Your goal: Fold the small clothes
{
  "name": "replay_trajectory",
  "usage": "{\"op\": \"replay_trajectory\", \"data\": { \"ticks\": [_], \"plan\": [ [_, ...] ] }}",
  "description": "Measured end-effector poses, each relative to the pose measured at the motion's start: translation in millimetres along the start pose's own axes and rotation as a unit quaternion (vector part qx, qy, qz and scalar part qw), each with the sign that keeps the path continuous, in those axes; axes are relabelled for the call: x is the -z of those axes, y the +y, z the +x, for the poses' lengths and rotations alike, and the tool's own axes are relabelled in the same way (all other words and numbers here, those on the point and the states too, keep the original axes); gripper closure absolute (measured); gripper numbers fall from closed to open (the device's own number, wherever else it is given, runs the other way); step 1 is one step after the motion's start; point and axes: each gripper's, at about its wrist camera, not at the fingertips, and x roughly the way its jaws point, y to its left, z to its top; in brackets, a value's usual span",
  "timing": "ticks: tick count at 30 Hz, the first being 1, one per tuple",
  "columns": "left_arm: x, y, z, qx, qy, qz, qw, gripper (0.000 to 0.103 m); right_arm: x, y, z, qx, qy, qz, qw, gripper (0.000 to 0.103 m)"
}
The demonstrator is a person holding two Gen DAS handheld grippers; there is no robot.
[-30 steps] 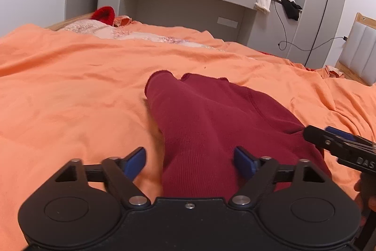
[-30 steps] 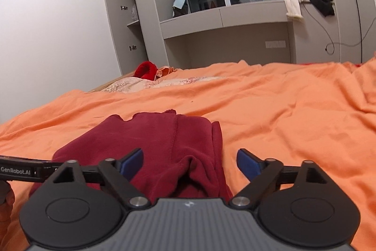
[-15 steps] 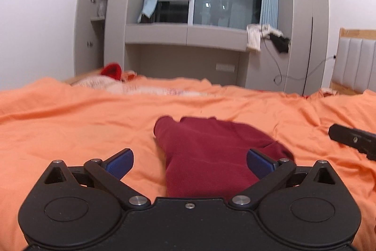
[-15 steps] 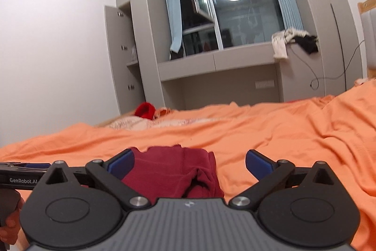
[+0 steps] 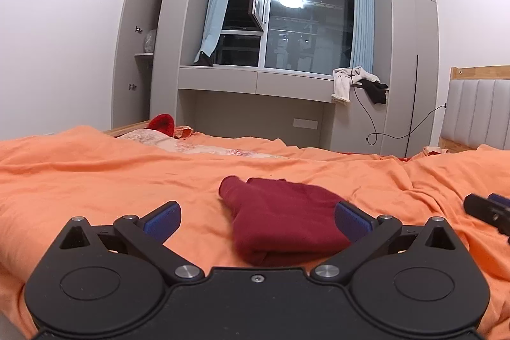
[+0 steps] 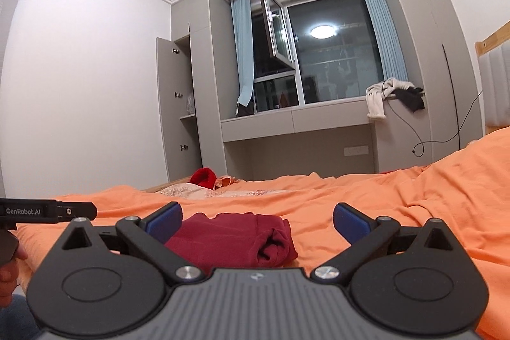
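Observation:
A dark red knitted garment (image 5: 280,215) lies folded into a compact bundle on the orange bedsheet (image 5: 95,180). It also shows in the right wrist view (image 6: 236,239), with a rolled edge on its right side. My left gripper (image 5: 256,217) is open and empty, held low just in front of the bundle. My right gripper (image 6: 256,217) is open and empty, a little back from the bundle's right end. The right gripper's tip shows at the right edge of the left wrist view (image 5: 487,211). The left gripper's side shows at the left of the right wrist view (image 6: 47,209).
A bright red item (image 5: 162,123) and a pale patterned cloth (image 5: 178,145) lie at the bed's far edge. Grey cabinets and a window bench (image 5: 255,82) stand behind, with clothes (image 5: 357,82) draped on it. A padded headboard (image 5: 478,110) is at the right.
Both grippers have pulled back and tilted up from the garment, so more of the room shows. The folded garment has stayed in place on the bed. Both grippers stay open.

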Motion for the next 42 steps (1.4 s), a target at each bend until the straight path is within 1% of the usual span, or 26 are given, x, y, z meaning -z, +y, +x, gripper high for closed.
{"op": "replay_trajectory", "data": {
  "ticks": [5, 8, 10, 16, 18, 24, 29, 42],
  "plan": [
    [20, 9, -21, 0.003, -0.003, -0.005, 1.0, 0.001, 11, 10, -26, 0.013, -0.008, -0.009, 1.0, 0.0],
    [32, 13, -29, 0.021, -0.003, -0.007, 0.9997, 0.001, 20, 20, -38, 0.017, -0.002, -0.02, 1.0, 0.0],
    [41, 16, -33, 0.033, 0.005, -0.008, 0.9994, 0.001, 26, 26, -43, 0.017, 0.003, -0.025, 1.0, 0.0],
    [64, 24, -31, 0.024, 0.027, -0.008, 0.9993, 0.001, 43, 38, -46, 0.039, 0.01, -0.036, 0.999, 0.0],
    [70, 27, -31, 0.019, 0.032, -0.01, 0.9992, 0.001, 45, 41, -42, 0.04, 0.016, -0.043, 0.998, 0.0],
    [74, 30, -31, 0.016, 0.033, -0.01, 0.9993, 0.001, 53, 46, -32, 0.041, 0.032, -0.048, 0.998, 0.0],
    [74, 27, -26, 0.013, 0.044, -0.007, 0.9989, 0.001, 55, 45, -32, 0.038, 0.033, -0.049, 0.998, 0.0],
    [75, 27, -25, 0.013, 0.044, -0.009, 0.9989, 0.001, 58, 44, -30, 0.039, 0.037, -0.061, 0.997, 0.0]
  ]
}}
